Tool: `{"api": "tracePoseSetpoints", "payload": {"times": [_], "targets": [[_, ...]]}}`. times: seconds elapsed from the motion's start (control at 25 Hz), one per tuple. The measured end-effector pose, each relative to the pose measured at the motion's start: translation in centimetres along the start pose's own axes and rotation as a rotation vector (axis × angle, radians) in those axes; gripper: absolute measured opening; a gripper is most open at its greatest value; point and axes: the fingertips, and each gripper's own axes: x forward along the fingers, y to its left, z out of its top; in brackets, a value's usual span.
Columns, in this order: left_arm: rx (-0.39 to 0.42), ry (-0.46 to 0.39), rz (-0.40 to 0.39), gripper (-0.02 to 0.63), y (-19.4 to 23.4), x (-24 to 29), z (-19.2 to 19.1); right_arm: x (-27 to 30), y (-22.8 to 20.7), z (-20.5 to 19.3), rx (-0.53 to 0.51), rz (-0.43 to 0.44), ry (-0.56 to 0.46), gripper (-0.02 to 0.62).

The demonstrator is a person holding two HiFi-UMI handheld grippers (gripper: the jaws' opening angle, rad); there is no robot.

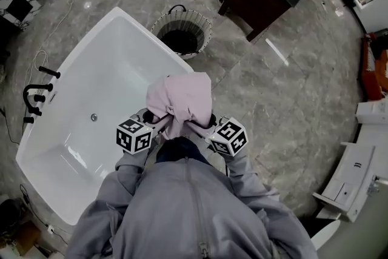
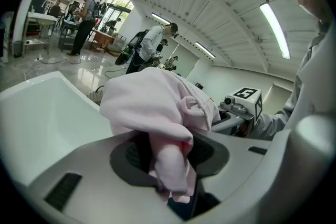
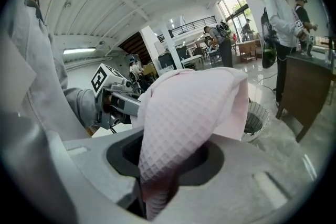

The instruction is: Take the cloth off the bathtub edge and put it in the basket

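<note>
Head view: pink waffle-weave cloth (image 1: 180, 97) held bunched in the air over the right-hand edge of the white bathtub (image 1: 85, 94). Left gripper (image 2: 170, 165) pinches one fold and right gripper (image 3: 157, 176) another, each pair of jaws pressed onto the fabric. The grippers sit side by side, close together. Round woven basket (image 1: 203, 39) stands on the grey tiled floor (image 1: 273, 82), just beside the tub's far corner, apart from the cloth.
</note>
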Motion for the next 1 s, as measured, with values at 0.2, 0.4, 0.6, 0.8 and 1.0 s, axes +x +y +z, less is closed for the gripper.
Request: {"api": "tracePoseSetpoints", "payload": {"times": [0.2,0.4,0.6,0.8,1.0], "targets": [[0.066,-0.050,-0.014,0.149,-1.4,-0.8,3.3,-1.5,0.1,2.8,-0.009,-0.029,-0.073,0.140],[0.130,-0.073,-0.037,0.147,-2.6,-1.3,5.8,-2.9,0.3,4.8,-0.027,-0.081,-0.129,0.140],[0.193,-0.073,-0.092,0.147,-4.2,-0.3,7.9,-4.8,-0.4,5.9,-0.012,-0.160,-0.192,0.140],[0.254,-0.054,-0.166,0.146,-6.1,1.6,9.5,-7.2,-1.4,6.2,0.023,-0.258,-0.248,0.140],[0.304,-0.036,-0.238,0.146,-8.5,4.2,11.1,-10.2,-3.1,6.4,0.056,-0.347,-0.299,0.140]]}}
